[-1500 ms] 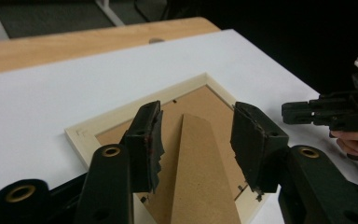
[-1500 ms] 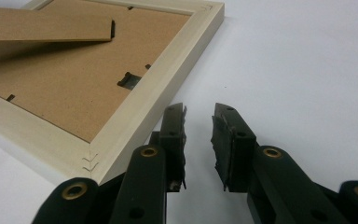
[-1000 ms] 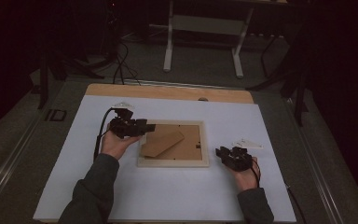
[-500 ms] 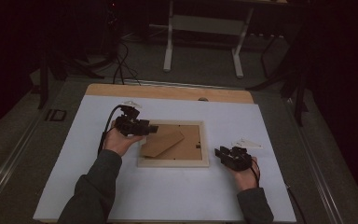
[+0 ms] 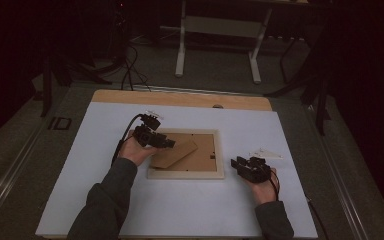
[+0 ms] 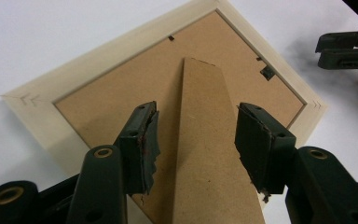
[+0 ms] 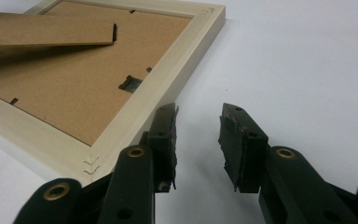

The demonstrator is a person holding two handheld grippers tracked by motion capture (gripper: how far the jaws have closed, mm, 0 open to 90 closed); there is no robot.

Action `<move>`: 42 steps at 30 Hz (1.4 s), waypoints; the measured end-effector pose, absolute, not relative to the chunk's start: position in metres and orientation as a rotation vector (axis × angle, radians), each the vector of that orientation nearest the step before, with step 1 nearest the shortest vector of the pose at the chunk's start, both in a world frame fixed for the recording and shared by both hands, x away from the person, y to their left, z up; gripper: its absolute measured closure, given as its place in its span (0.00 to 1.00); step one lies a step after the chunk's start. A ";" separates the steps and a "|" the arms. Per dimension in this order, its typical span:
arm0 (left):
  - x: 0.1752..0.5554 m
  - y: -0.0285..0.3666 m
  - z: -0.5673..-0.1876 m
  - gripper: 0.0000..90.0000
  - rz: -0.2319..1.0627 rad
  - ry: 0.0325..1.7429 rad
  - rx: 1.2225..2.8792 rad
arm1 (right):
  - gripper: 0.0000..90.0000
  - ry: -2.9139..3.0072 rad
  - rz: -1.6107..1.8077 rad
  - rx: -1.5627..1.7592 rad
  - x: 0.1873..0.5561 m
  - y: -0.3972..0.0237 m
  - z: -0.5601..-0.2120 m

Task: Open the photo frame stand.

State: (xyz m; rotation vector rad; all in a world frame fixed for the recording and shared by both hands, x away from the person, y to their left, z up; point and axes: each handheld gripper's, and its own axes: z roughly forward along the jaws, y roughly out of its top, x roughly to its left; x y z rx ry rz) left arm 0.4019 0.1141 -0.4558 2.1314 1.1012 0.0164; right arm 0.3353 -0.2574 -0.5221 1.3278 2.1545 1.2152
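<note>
A pale wooden picture frame (image 5: 186,173) lies face down on the white tabletop (image 5: 105,210), its brown fibreboard backing (image 6: 121,93) uppermost, and the backing's long brown fibreboard easel stand (image 6: 209,154) is already lifted at a slant off that backing, as the right gripper view shows by the shadow beneath it. By the look of it the work is on this stand, whether to fold it out or press it flat I cannot tell, and the grasp itself is not yet made. The left gripper (image 6: 196,135) hangs over the frame's left part with the stand running up between its jaws; the jaws have just been closing a little, yet a gap shows on each side of the stand, so the pads (image 6: 256,140) do not press on it. The right gripper (image 7: 198,140) waits on the tabletop just beside the frame's near right corner, its jaws apart with only bare white surface between them and one jaw close against the frame's outer edge, whether touching I cannot tell. The small metal hanger clip (image 7: 131,84) on the backing lies untouched.
</note>
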 end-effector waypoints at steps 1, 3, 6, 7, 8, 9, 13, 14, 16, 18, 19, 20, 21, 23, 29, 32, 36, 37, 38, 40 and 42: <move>0.403 0.113 -0.457 0.54 0.010 1.102 2.137 | 0.73 2.155 1.214 1.328 0.335 -0.258 -0.522; 0.403 0.112 -0.460 0.53 -0.006 1.103 2.144 | 0.73 2.154 1.214 1.328 0.335 -0.258 -0.522; 0.405 0.111 -0.461 0.49 -0.017 1.108 2.140 | 0.72 2.155 1.214 1.327 0.335 -0.258 -0.522; 0.405 0.111 -0.462 0.47 -0.026 1.113 2.135 | 0.72 2.155 1.214 1.327 0.335 -0.257 -0.522; 0.406 0.110 -0.462 0.46 -0.040 1.112 2.132 | 0.72 2.156 1.215 1.326 0.335 -0.257 -0.522; 0.406 0.110 -0.463 0.45 -0.054 1.114 2.130 | 0.72 2.156 1.214 1.325 0.336 -0.257 -0.522; 0.407 0.107 -0.467 0.40 -0.072 1.114 2.151 | 0.72 2.159 1.212 1.326 0.336 -0.257 -0.523; 0.408 0.107 -0.468 0.39 -0.070 1.113 2.156 | 0.72 2.159 1.212 1.325 0.336 -0.257 -0.522; 0.408 0.105 -0.470 0.37 -0.066 1.113 2.168 | 0.72 2.160 1.211 1.324 0.336 -0.257 -0.522; 0.408 0.104 -0.471 0.37 -0.061 1.117 2.171 | 0.72 2.161 1.211 1.324 0.336 -0.257 -0.523; 0.408 0.103 -0.472 0.37 -0.061 1.113 2.174 | 0.72 2.163 1.210 1.322 0.336 -0.257 -0.523; 0.408 0.103 -0.472 0.37 -0.060 1.113 2.177 | 0.72 2.166 1.210 1.320 0.336 -0.257 -0.523; 0.409 0.103 -0.473 0.37 -0.067 1.114 2.176 | 0.72 2.168 1.208 1.320 0.336 -0.257 -0.523; 0.409 0.102 -0.474 0.36 -0.085 1.120 2.169 | 0.72 2.168 1.208 1.320 0.336 -0.256 -0.523; 0.410 0.100 -0.480 0.35 -0.119 1.119 2.177 | 0.72 2.166 1.208 1.322 0.336 -0.257 -0.523; 0.410 0.099 -0.482 0.34 -0.127 1.111 2.191 | 0.72 2.167 1.208 1.322 0.336 -0.257 -0.523; 0.410 0.098 -0.485 0.34 -0.134 1.116 2.197 | 0.72 2.169 1.207 1.320 0.336 -0.257 -0.524; 0.410 0.098 -0.485 0.34 -0.134 1.118 2.200 | 0.71 2.169 1.207 1.320 0.336 -0.257 -0.524; 0.410 0.099 -0.486 0.34 -0.142 1.119 2.197 | 0.71 2.168 1.207 1.322 0.336 -0.257 -0.524; 0.410 0.100 -0.487 0.34 -0.150 1.120 2.194 | 0.71 2.168 1.207 1.322 0.336 -0.258 -0.524; 0.411 0.101 -0.488 0.35 -0.162 1.122 2.188 | 0.71 2.169 1.206 1.323 0.336 -0.258 -0.524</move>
